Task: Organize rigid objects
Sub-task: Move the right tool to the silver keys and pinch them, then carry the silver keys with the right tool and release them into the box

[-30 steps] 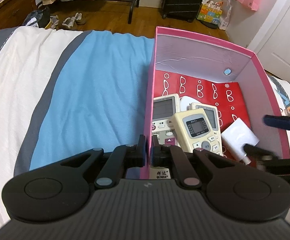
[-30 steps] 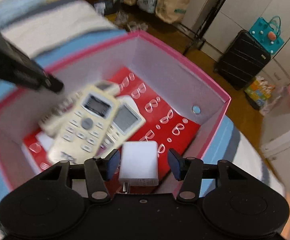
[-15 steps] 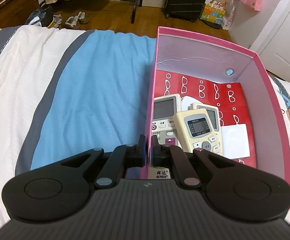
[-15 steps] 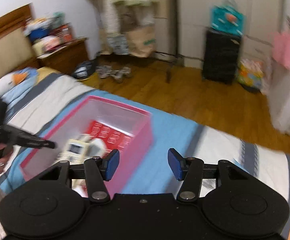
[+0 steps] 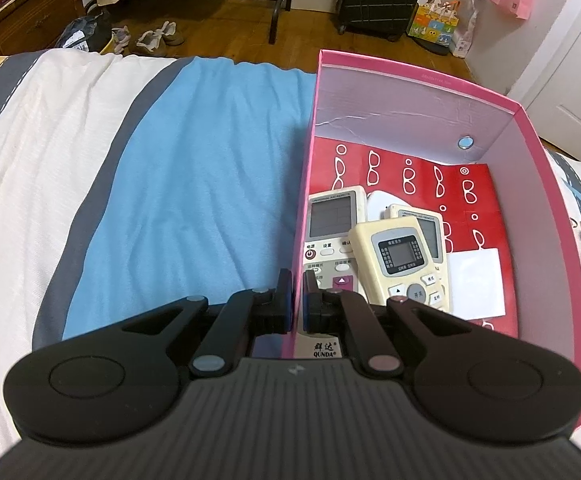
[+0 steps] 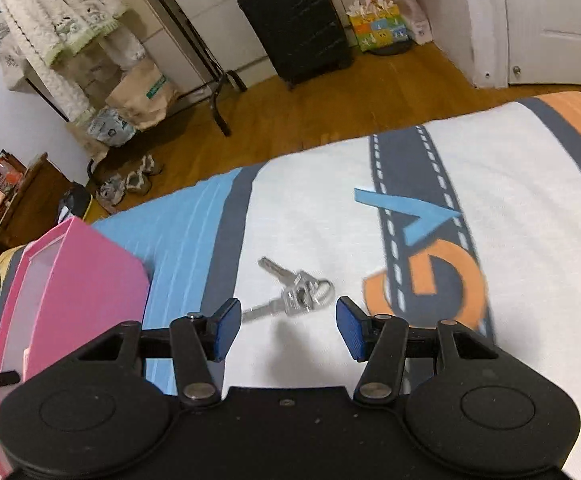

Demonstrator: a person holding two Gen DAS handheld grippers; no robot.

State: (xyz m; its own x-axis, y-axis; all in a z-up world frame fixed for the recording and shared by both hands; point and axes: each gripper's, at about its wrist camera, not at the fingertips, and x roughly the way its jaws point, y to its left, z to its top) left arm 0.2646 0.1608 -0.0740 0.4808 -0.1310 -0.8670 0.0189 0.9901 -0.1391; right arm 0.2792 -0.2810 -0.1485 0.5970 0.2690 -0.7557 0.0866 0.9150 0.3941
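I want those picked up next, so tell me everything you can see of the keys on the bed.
The keys are a small silvery metal bunch: two keys fanning out from a ring with a clear tag or clip. They lie flat on the white part of the bedspread, right of the pink box, just ahead of the right gripper, whose open jaws touch nothing.

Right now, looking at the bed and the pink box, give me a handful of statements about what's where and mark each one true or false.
1. The left gripper is clamped on the wall of the pink box. True.
2. The keys lie inside the box. False: they lie on the bed cover, outside it.
3. The right gripper holds the white charger. False: its fingers stand open and empty above the keys; the charger lies in the box.
4. Remote controls lie in the box. True.
5. The box is empty of paper. False: a red glasses-print sheet lines its floor.
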